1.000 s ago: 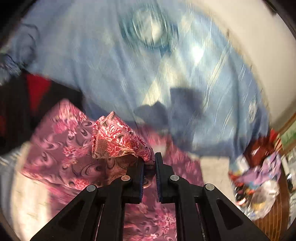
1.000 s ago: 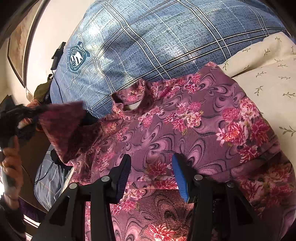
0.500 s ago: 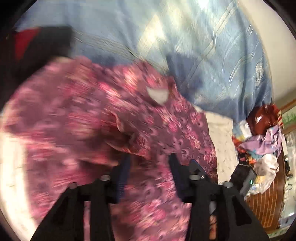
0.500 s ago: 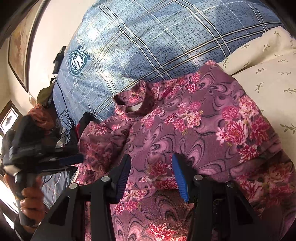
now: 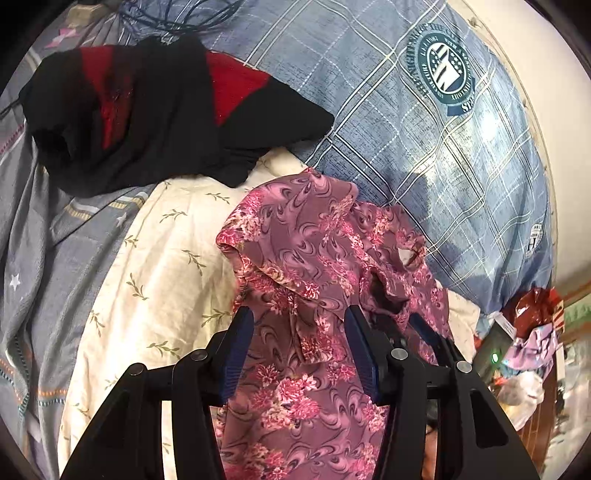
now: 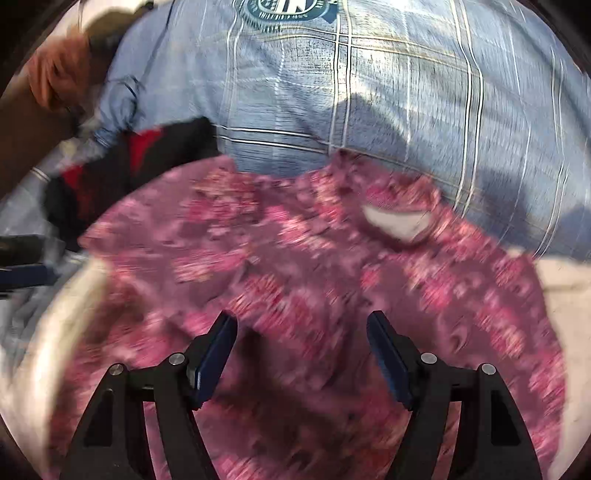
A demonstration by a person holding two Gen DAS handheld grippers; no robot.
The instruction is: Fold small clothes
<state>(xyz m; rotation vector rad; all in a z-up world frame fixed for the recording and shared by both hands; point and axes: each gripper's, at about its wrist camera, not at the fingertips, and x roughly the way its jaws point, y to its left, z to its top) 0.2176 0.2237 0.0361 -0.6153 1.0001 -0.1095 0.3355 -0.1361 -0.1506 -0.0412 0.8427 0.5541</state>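
Observation:
A mauve shirt with pink flowers (image 5: 314, 258) lies on the cream leaf-print sheet (image 5: 155, 258), neck opening toward the blue plaid pillow (image 5: 443, 129). One sleeve is folded over its chest. My left gripper (image 5: 298, 317) hovers open over the shirt's middle, with nothing between its blue pads. In the blurred right wrist view the same shirt (image 6: 295, 258) fills the lower half. My right gripper (image 6: 301, 321) hangs above it with its jaws opening and no cloth pinched. A blue pad of the right gripper (image 5: 421, 326) shows just right of my left one.
A black and red garment (image 5: 147, 110) lies crumpled at the upper left, partly on the pillow. A grey star-print blanket (image 5: 29, 221) covers the left side. Cables (image 5: 166, 14) trail at the top. Bags and clutter (image 5: 532, 332) sit past the bed's right edge.
My left gripper opened, let go of the sleeve and swung across; the sleeve now lies folded on the shirt. My right gripper lifted, rolled and spread its jaws wider.

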